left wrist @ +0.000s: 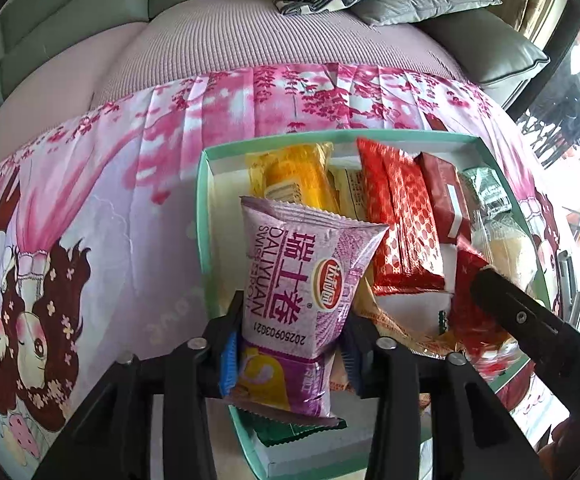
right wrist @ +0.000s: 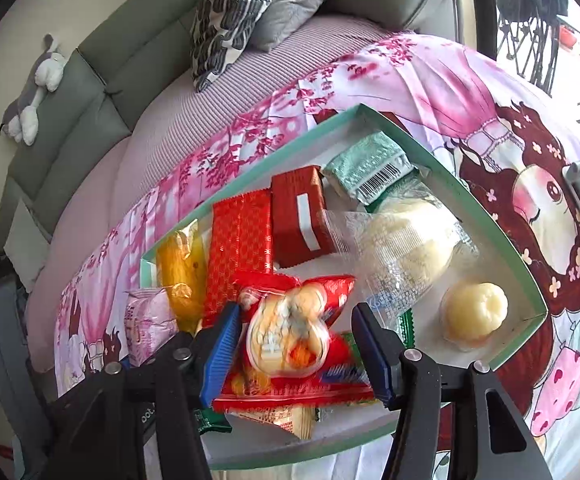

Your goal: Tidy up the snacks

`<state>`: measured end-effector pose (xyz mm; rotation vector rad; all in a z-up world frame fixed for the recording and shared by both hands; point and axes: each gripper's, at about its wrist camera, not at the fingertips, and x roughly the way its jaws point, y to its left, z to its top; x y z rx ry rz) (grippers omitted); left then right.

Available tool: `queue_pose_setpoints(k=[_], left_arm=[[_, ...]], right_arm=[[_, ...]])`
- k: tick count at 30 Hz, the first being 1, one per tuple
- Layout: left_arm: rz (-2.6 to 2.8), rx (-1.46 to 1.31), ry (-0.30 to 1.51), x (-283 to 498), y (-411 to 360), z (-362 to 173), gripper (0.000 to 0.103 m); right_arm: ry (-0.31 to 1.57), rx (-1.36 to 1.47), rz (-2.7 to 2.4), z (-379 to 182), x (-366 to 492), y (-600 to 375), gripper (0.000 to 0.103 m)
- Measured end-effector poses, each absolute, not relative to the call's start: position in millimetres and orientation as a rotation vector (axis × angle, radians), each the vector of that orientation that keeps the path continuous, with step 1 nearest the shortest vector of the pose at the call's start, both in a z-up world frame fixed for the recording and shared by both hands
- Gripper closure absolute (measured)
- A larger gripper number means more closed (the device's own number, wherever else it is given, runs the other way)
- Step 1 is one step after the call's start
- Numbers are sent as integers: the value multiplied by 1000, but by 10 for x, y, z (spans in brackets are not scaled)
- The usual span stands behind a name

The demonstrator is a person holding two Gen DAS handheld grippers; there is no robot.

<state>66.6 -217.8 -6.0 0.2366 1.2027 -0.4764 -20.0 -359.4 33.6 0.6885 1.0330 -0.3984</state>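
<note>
Hovering over the green-rimmed box (left wrist: 204, 184), the left hand-held gripper (left wrist: 290, 354) has its pads flanking the purple Swiss-roll packet (left wrist: 294, 280), grip seemingly slack; the right hand-held gripper (right wrist: 296, 350) stands partly open around a red snack packet (right wrist: 290, 336); better to lower each flat into bare space before spreading wider.

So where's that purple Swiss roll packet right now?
Left wrist view, centre: the purple packet stands between the left gripper fingers over the green-rimmed box, left of the red patterned packet.
</note>
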Motion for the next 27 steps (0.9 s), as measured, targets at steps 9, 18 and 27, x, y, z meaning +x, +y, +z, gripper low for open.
queue_pose_setpoints(k=[9, 18, 27], left_arm=[[-455, 216, 1163, 640, -2081, 106, 29], [-400, 210, 1097, 491, -1867, 270, 26], [-248, 190, 1075, 301, -1261, 127, 12]], right_arm=[[1029, 625, -393, 449, -301, -3547, 25], [1043, 551, -381, 510, -426, -3391, 24], [1082, 451, -361, 339, -696, -2993, 0]])
